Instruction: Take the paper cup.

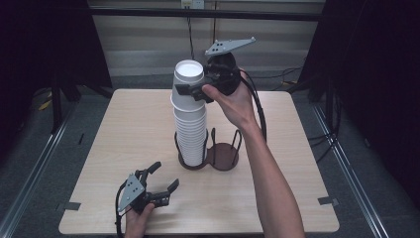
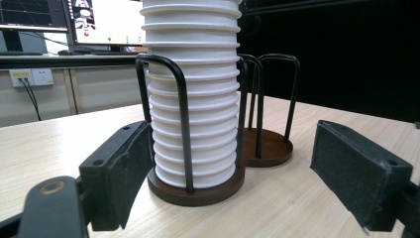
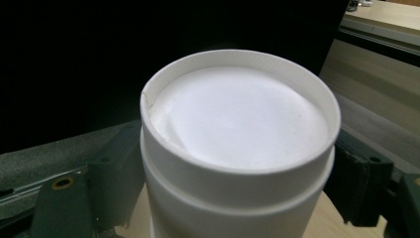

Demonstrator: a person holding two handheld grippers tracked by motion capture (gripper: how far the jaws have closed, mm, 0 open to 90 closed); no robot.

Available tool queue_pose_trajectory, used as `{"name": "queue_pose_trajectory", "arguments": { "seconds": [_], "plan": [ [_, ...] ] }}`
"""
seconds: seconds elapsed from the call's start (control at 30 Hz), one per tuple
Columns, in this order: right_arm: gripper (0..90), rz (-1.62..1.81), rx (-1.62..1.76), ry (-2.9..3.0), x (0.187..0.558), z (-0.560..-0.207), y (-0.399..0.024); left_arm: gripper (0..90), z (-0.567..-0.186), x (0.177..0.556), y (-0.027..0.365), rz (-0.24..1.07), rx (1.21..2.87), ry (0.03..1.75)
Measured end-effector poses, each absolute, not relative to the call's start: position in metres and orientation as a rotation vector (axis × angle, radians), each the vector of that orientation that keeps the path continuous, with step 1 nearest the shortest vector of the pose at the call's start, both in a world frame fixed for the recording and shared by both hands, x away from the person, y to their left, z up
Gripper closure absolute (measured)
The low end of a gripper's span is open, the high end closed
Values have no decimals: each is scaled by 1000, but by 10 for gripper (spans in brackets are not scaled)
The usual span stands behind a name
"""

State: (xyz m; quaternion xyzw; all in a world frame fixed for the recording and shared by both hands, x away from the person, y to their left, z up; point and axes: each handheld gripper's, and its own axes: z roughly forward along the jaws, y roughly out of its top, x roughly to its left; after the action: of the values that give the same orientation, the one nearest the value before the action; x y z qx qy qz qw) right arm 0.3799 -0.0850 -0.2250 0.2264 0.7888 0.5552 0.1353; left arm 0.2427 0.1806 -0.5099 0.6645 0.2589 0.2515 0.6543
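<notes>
Down at the near left of the pale wooden table (image 1: 124,134), the left tool (image 1: 163,178) sits low in the person's left hand (image 1: 138,220), its two black jaws spread wide and holding nothing. In the left gripper view those jaws frame the base of the cup holder (image 2: 198,191) with table showing between them and it, so the tool is near it but apart.

At the middle of the table stands that dark holder, two round bases side by side with upright wire loops. Its left base carries a tall stack of white paper cups (image 1: 190,131), stacked upside down, ribbed rims one above another; the right base (image 1: 223,156) is bare.

At the top of the stack, the uppermost cup (image 1: 187,84) sits a little proud of the rest, its flat white bottom facing up. The right tool (image 1: 190,91) reaches in from the right, held high by the right hand (image 1: 235,104), and its jaws sit on either side of this top cup. In the right gripper view both pads press against the cup wall just under the bottom rim, so the tool is clamped on it.
</notes>
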Motion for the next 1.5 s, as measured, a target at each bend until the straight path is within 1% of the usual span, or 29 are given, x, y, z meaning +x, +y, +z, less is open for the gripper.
{"name": "queue_pose_trajectory", "arguments": {
  "seconds": [1.5],
  "plan": [
    [208, 1896, 608, 2020, 364, -204, -112, 158, -510, 243, 181, 571, 1509, 586]
  ]
}}
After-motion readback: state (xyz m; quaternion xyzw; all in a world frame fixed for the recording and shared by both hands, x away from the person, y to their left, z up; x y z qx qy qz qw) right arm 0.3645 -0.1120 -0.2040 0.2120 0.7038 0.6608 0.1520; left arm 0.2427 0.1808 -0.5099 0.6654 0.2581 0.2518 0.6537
